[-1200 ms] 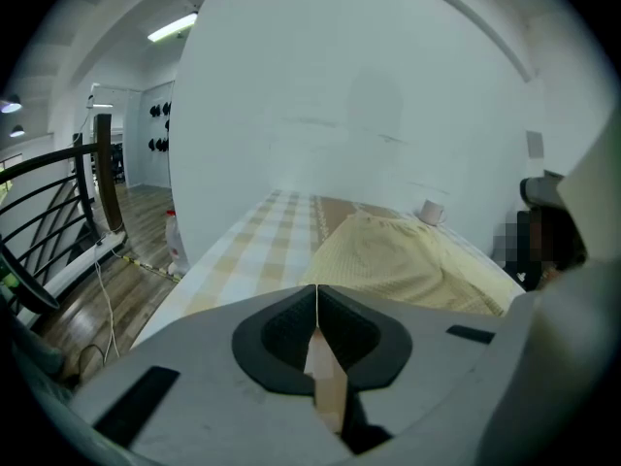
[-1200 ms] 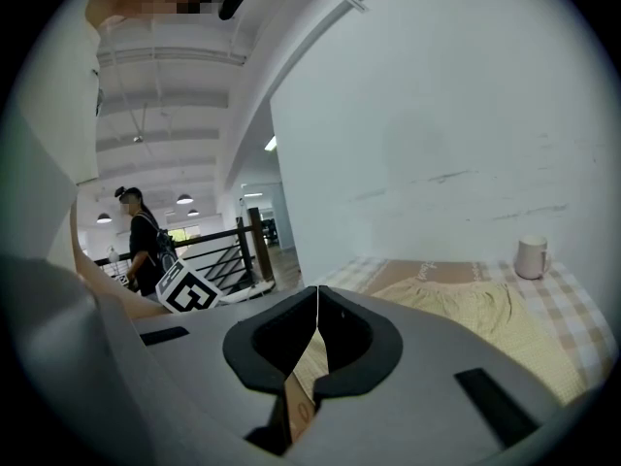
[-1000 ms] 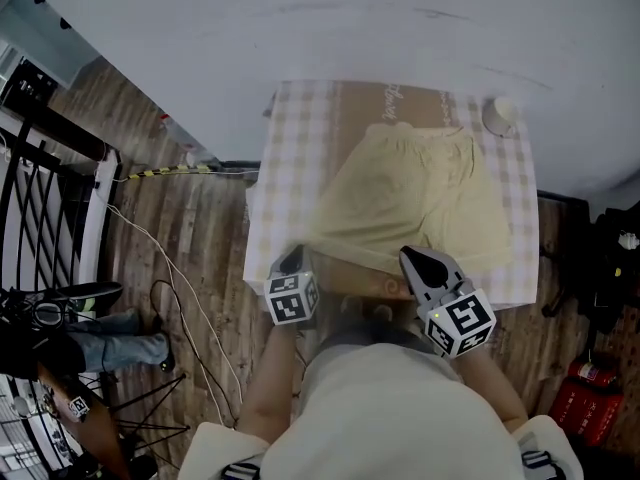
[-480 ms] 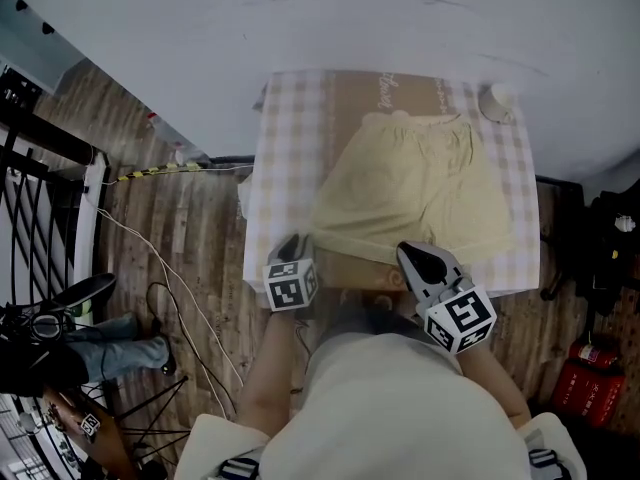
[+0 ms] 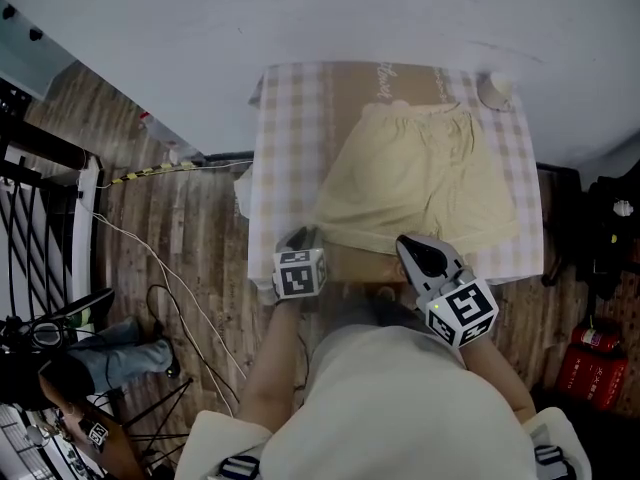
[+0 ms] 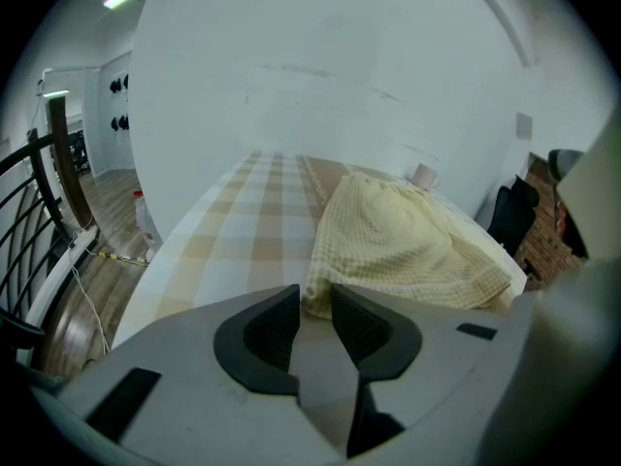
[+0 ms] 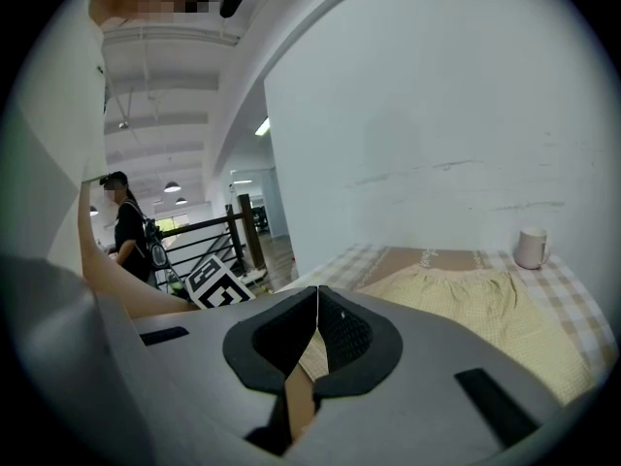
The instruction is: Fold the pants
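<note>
Pale-yellow waffle-textured pants (image 5: pixel 420 183) (short-legged), spread flat on the checked table (image 5: pixel 285 158), waistband toward the far edge.

No legible text. White cursive lettering (image 5: pixel 384 79) on the tabletop cloth's (image 5: pixel 290 138) brown strip: too small to read. Left cube (image 5: pixel 300 273), right cube (image 5: pixel 462 313): square code markers only.

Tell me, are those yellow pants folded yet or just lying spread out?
Spread out: the pants lie flat on the checked table, waistband at the far end, both legs showing side by side.
</note>
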`<state>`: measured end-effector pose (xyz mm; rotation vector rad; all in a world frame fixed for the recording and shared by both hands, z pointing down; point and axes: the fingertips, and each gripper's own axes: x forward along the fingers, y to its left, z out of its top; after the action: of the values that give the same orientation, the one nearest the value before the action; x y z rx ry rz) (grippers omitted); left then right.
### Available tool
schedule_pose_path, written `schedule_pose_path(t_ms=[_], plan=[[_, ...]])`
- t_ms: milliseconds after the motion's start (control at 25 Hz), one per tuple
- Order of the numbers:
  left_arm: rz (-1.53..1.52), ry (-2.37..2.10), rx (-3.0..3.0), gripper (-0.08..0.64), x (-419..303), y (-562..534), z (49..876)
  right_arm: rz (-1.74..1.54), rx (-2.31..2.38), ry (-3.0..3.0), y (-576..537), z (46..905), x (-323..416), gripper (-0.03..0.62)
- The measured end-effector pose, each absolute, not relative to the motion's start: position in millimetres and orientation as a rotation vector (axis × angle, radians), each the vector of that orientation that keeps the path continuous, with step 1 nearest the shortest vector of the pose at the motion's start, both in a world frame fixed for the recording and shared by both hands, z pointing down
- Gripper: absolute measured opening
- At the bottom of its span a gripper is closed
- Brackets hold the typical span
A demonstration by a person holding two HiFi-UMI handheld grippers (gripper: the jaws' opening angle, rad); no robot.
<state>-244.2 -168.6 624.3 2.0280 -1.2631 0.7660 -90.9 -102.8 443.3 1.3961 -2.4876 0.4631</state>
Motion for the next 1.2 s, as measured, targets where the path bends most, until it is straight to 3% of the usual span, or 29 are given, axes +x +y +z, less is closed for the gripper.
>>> schedule_pose_path(t_ms=[440, 640, 1200], plan=[[0.839, -1.212, 2.049, 0.094, -237, -168, 628, 0.463, 1.405, -2.475, -110, 448, -113, 0.002], [0.811, -1.159, 2.097, 0.028, -237, -164, 622, 0.448, 1.384, -2.48, -114, 447, -124, 0.002], [0.721, -1.285, 1.973, 0.026, -254, -157, 610, 0.392, 1.261, -2.554, -131, 439, -123, 0.002]])
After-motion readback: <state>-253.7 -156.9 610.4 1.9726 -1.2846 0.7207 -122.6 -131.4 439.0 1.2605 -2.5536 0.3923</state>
